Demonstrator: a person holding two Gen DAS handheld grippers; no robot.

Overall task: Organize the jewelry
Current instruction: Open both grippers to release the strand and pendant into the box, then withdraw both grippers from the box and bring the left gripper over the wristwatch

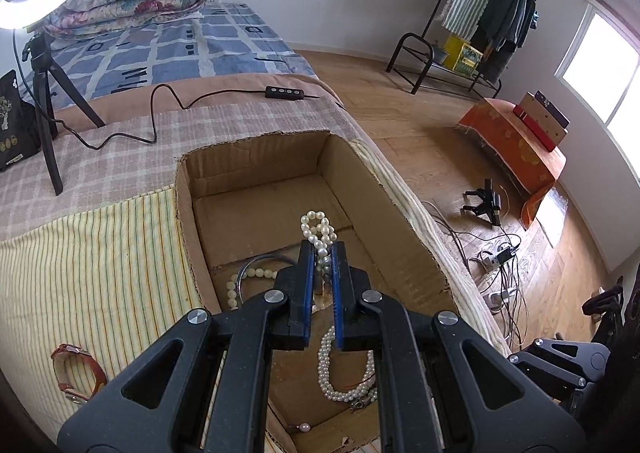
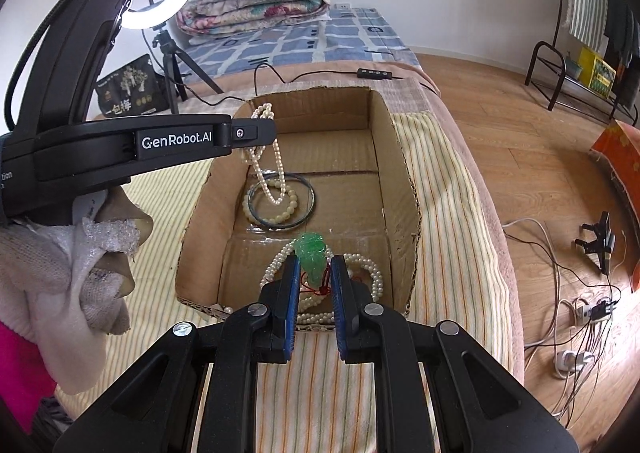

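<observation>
While the pearl strand [image 1: 320, 231] hangs pinched between the blue pads of my left gripper [image 1: 322, 253], its loops dangle over the open cardboard box [image 1: 256, 145]. My right gripper [image 2: 314, 269] is clamped on a green jade pendant [image 2: 311, 255] just above the box's near end. On the box floor I see a dark bangle [image 2: 280, 199] with a cream bead bracelet [image 2: 276, 217] inside it, and a coiled pearl necklace [image 2: 368, 273] nearer me. A brown strap watch [image 1: 78, 373] lies outside on the striped cloth [image 1: 100, 273]. My gloved hand [image 2: 80, 277] holds the left tool.
</observation>
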